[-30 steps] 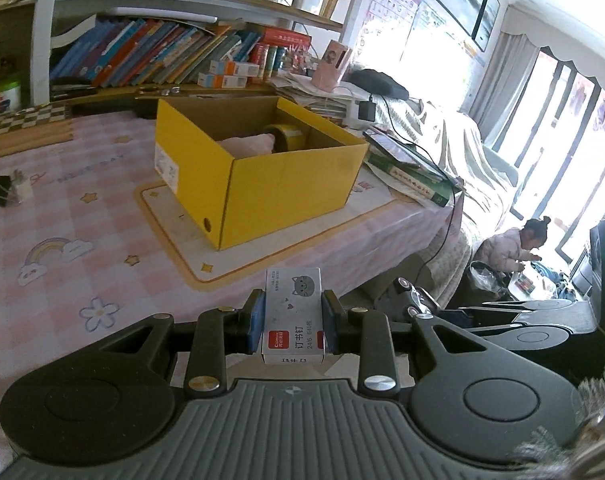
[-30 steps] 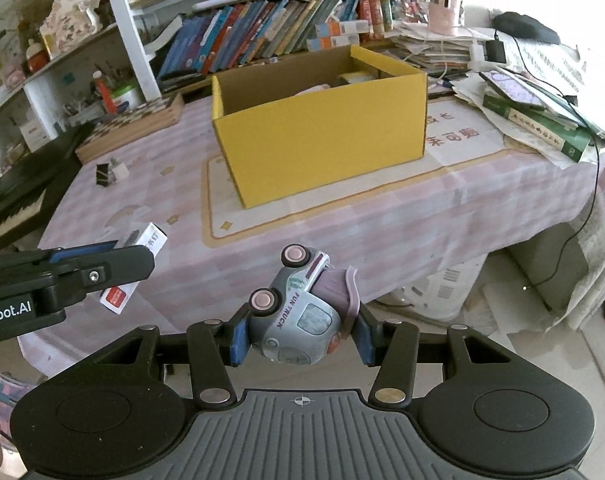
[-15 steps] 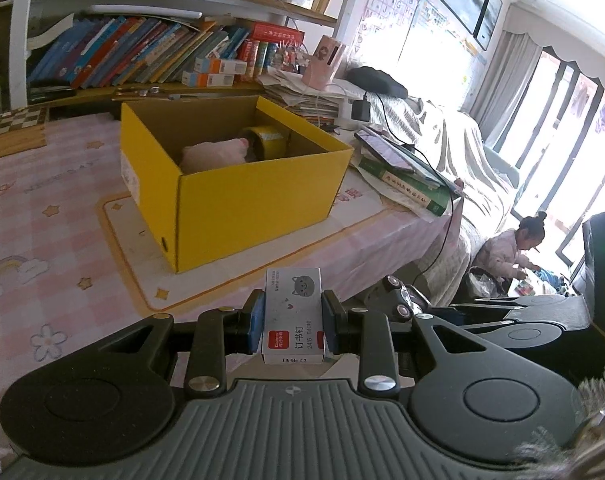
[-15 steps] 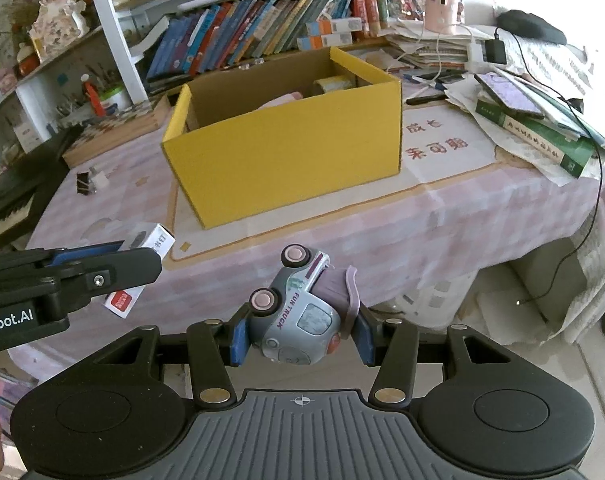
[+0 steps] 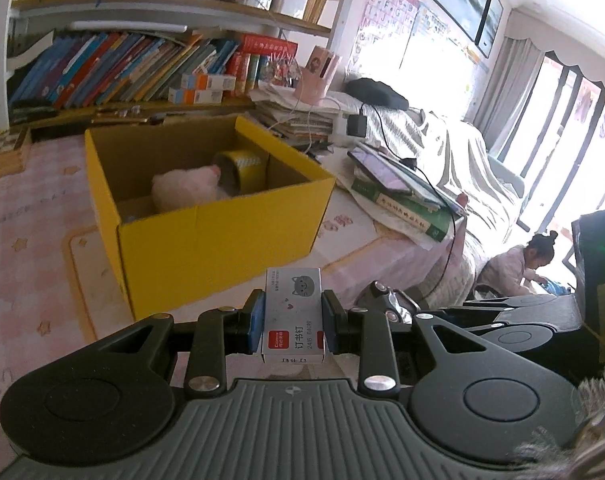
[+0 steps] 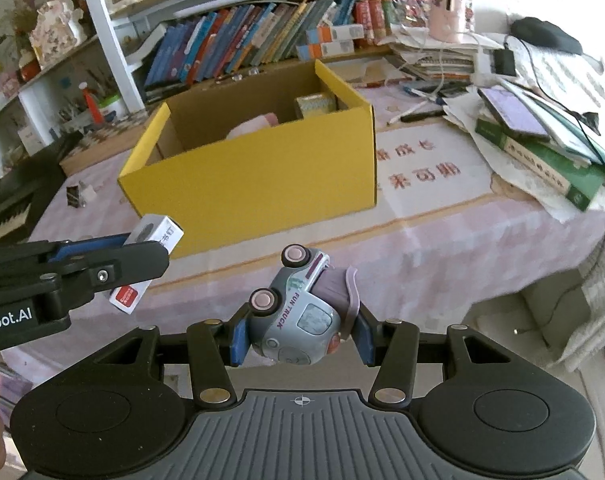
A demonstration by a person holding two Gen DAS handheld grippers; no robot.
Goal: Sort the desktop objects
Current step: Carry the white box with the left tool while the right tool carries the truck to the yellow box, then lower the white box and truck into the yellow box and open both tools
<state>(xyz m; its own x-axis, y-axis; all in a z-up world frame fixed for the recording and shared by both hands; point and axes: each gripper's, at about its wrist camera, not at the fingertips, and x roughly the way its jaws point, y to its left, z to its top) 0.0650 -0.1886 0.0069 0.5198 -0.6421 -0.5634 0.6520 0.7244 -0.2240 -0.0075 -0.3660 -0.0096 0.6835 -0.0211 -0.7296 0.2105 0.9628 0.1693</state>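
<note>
Left gripper (image 5: 293,322) pinches a staple box (image 5: 293,312) at lower centre; the right gripper (image 6: 300,334) clamps a toy truck (image 6: 298,320). Ahead on the pink-clothed table (image 6: 442,240), the open yellow carton (image 6: 262,176) fills mid-frame, nothing between it and either load. Inside lie a pink plush (image 5: 182,188) and tape roll (image 5: 242,164). A green book (image 6: 542,164) sits right. Since a second ago the carton looms larger and nearer in both views, the grips unchanged.

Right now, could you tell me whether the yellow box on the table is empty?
No, the yellow box already holds a pink plush toy and a roll of yellow tape.
</note>
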